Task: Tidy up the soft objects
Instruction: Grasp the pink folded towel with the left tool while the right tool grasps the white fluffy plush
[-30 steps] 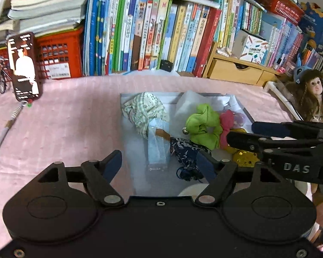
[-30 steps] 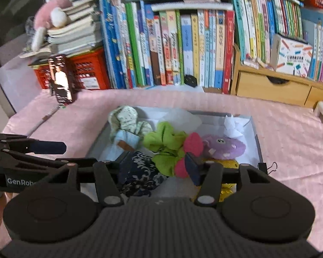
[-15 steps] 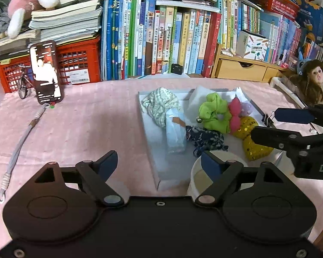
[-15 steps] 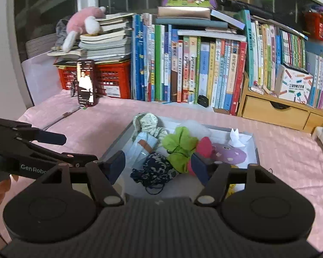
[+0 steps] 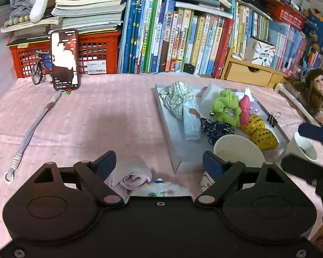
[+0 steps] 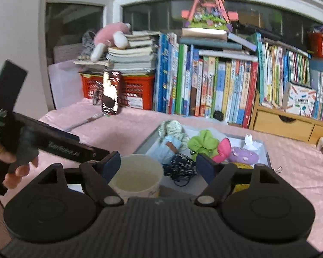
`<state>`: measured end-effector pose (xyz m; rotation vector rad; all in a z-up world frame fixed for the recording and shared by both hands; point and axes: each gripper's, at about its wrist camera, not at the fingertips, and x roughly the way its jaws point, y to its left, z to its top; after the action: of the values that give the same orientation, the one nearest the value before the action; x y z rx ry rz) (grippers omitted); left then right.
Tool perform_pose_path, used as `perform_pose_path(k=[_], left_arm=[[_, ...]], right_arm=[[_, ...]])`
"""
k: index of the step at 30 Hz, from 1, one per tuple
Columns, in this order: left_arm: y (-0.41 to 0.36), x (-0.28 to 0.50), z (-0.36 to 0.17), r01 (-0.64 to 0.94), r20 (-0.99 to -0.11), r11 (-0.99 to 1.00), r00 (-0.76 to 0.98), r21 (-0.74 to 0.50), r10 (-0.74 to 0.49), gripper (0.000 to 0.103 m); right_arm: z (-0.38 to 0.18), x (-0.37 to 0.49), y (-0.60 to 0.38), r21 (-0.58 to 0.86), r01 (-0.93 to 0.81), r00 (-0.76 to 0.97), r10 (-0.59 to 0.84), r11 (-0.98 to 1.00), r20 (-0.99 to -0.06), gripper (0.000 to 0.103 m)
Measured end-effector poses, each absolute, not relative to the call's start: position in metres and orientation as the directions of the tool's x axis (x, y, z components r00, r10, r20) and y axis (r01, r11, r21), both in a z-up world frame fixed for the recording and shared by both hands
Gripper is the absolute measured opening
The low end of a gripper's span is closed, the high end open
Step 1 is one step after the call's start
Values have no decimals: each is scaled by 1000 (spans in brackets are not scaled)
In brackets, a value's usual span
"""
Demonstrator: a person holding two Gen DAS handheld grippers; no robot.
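Grippers: left gripper (image 5: 158,161) and right gripper (image 6: 158,162) both have jaws spread apart, holding nothing, raised at the near edge.
Tray (image 5: 169,129): on the right, gathering soft items so they sit together: green scrunchie (image 5: 226,108), checked cloth (image 5: 177,96), dark patterned fabric (image 5: 216,128).
Stragglers: pink rolled cloth (image 5: 131,176) lies outside, near the left gripper, probably next.
Paper cup (image 6: 136,175): just beside the tray's near edge.

Counts around the gray tray

In the gray tray (image 5: 164,116) we count one green scrunchie (image 5: 226,108), two yellow sequin balls (image 5: 263,138), one dark patterned cloth (image 5: 216,128) and one checked cloth (image 5: 176,96). Just in front of the tray we see two white cups (image 5: 239,150), and one rolled pink cloth (image 5: 131,176) to their left.
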<state>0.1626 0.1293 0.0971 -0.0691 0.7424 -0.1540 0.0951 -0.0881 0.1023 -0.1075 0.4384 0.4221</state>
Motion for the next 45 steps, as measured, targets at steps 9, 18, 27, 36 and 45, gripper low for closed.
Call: perform_pose_path(k=[9, 18, 27, 36, 45], left_arm=[[151, 169, 85, 52, -701, 984, 696, -170, -157, 87], [172, 191, 54, -42, -753, 971, 639, -237, -156, 87], [176, 214, 33, -74, -792, 951, 575, -301, -206, 86], [178, 221, 27, -76, -797, 944, 560, -321, -225, 79], [183, 219, 28, -72, -791, 936, 559, -344, -248, 54]], right_arm=[[94, 45, -63, -82, -490, 828, 434, 868, -354, 88], [55, 32, -26, -89, -586, 759, 508, 805, -407, 89], [15, 61, 14, -68, -550, 754, 460, 832, -468, 101], [-1, 84, 37, -90, -515, 750, 398, 852, -528, 102], [-4, 100, 50, -100, -498, 746, 367, 861, -555, 103]])
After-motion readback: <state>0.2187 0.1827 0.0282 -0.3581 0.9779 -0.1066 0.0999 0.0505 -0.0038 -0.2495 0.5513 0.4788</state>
